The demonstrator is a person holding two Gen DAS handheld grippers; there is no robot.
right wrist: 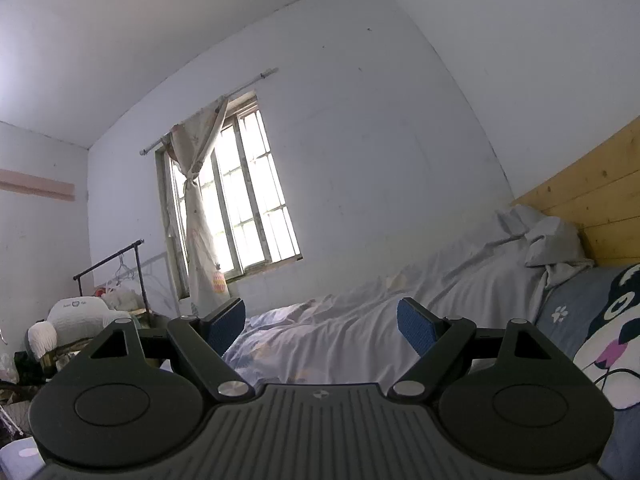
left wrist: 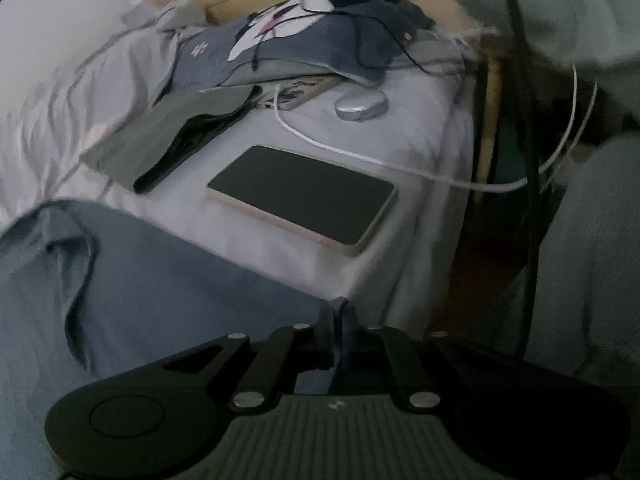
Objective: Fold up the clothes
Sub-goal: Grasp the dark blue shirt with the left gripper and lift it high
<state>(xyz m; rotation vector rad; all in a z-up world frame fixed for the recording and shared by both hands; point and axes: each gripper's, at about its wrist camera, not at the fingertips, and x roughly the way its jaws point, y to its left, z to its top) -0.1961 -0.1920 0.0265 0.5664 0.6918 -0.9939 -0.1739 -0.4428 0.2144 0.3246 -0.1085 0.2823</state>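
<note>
In the left wrist view a blue garment lies spread over the bed's near part. My left gripper is shut on a pinched fold of its edge, near the bed's side edge. A folded grey-green garment lies further up the bed. In the right wrist view my right gripper is open and empty, held above the bed and aimed at the window wall; its blue pads are wide apart. The blue garment does not show in that view.
A tablet, a white cable, a round silver object and a cartoon-dog pillow lie on the white sheet. The bed's edge drops off to the right. The right wrist view shows a rumpled sheet, wooden headboard, window and clothes rack.
</note>
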